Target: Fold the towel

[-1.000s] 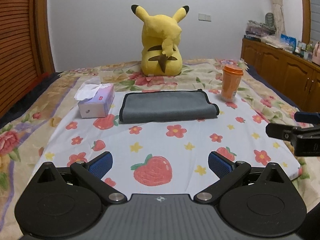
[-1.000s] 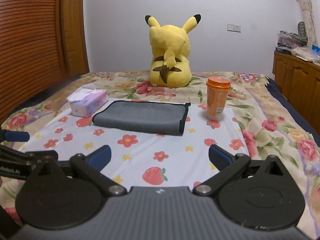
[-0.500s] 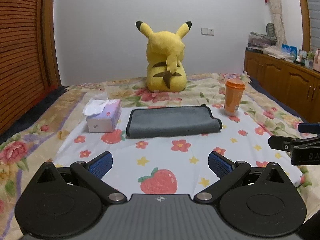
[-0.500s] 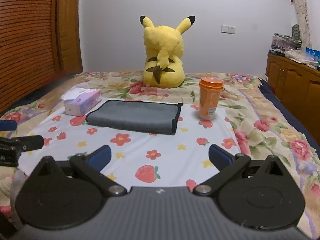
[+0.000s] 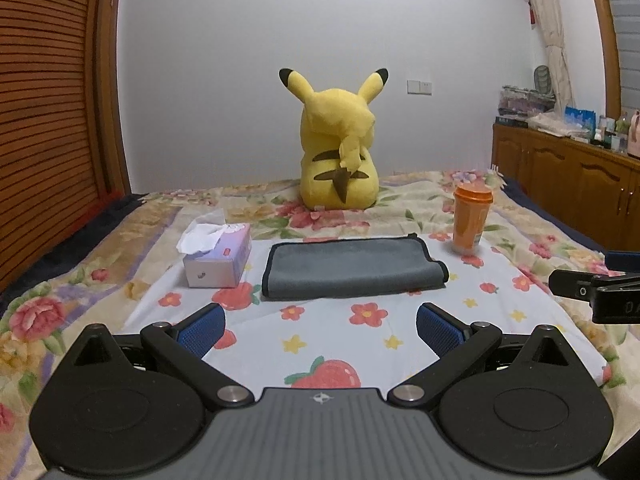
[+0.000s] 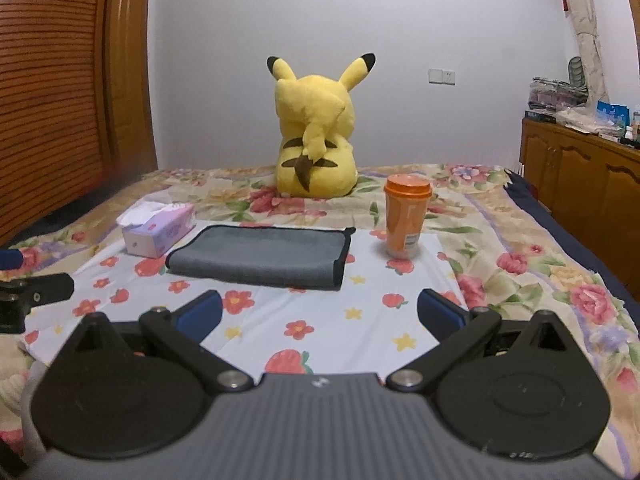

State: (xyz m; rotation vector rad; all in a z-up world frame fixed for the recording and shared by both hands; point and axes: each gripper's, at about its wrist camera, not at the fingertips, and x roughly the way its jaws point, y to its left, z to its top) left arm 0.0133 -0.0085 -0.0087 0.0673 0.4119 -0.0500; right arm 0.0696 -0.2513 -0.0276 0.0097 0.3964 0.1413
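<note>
A grey towel (image 5: 352, 270) with a dark hem lies folded flat on the flowered sheet (image 5: 332, 336) in the middle of the bed; it also shows in the right wrist view (image 6: 260, 256). My left gripper (image 5: 320, 330) is open and empty, held back from the towel's near edge. My right gripper (image 6: 320, 318) is open and empty, also short of the towel. The right gripper shows at the right edge of the left wrist view (image 5: 596, 290); the left gripper shows at the left edge of the right wrist view (image 6: 28, 292).
A tissue box (image 5: 218, 258) stands left of the towel. An orange lidded cup (image 5: 471, 220) stands to its right. A yellow plush toy (image 5: 340, 152) sits behind. A wooden cabinet (image 5: 568, 184) lines the right wall, a slatted wooden panel (image 5: 48, 120) the left.
Both grippers have drawn back from the towel and tilted up, so the towel looks smaller and farther. Both stayed open and empty. The towel has not moved.
</note>
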